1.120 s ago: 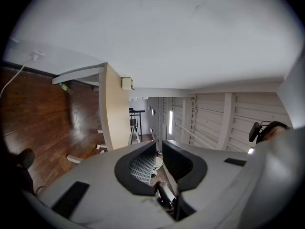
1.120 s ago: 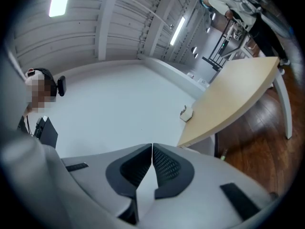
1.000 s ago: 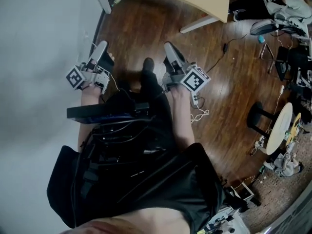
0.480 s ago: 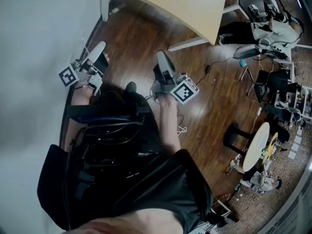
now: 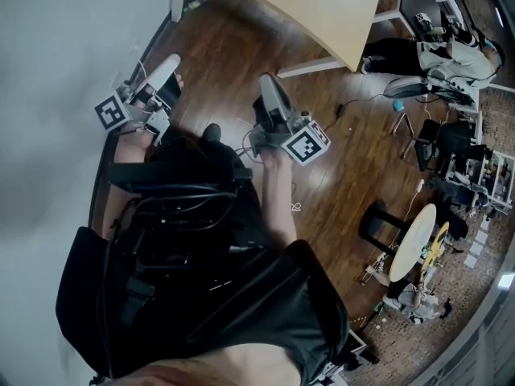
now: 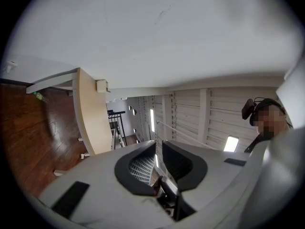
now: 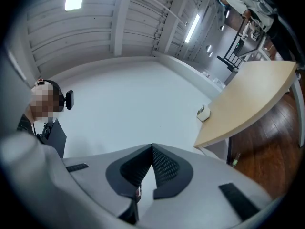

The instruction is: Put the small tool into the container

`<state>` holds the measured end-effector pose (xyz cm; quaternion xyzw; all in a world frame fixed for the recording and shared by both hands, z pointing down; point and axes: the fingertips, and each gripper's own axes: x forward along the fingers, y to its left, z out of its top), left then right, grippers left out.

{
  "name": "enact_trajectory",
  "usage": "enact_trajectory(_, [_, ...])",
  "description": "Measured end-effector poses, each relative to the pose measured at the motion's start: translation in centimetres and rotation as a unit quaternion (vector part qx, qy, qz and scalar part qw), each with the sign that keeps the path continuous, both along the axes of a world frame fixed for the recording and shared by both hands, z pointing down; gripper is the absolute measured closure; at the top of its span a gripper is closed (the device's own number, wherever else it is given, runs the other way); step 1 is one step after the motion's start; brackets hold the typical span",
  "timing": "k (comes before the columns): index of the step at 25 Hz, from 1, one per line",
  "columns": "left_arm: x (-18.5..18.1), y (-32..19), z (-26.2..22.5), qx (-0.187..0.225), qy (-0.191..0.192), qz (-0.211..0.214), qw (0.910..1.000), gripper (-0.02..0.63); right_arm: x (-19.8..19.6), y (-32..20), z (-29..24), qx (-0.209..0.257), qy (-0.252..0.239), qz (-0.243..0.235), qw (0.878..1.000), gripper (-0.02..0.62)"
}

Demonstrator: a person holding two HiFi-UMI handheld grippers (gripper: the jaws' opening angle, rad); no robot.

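Wood floor beside the table offers nothing to grasp, so left gripper hangs slightly parted, right gripper clenched empty, apparently idle.

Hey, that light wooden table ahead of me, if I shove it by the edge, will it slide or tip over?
It probably slides. The table has a broad top on white legs set far apart, so tipping looks unlikely. The glossy wood floor should let it skid. It likely feels stiff and heavy.
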<state>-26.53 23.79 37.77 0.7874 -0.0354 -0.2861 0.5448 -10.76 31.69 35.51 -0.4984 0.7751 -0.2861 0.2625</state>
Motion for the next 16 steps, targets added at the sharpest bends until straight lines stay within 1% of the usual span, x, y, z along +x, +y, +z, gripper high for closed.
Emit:
enact_trajectory(6, [-0.3,2.5,0.3,0.017,0.012,0.037,0.9991,0.581,-0.9,1.8,1.2,-0.003,-0.003,0.007,1.0,0.611])
enact_trajectory(8, [0.0,3.2,-0.1,0.024,0.008,0.049,0.9985,0.583,-0.9,2.1,1.0,-0.003,-0.007,0.008,1.0,0.611])
enact_trajectory(16, [0.7,3.9,0.1,0.026,-0.006,0.062,0.9977,0.583,-0.8,2.4,0.9,-0.003,-0.012,0.01,1.0,0.611])
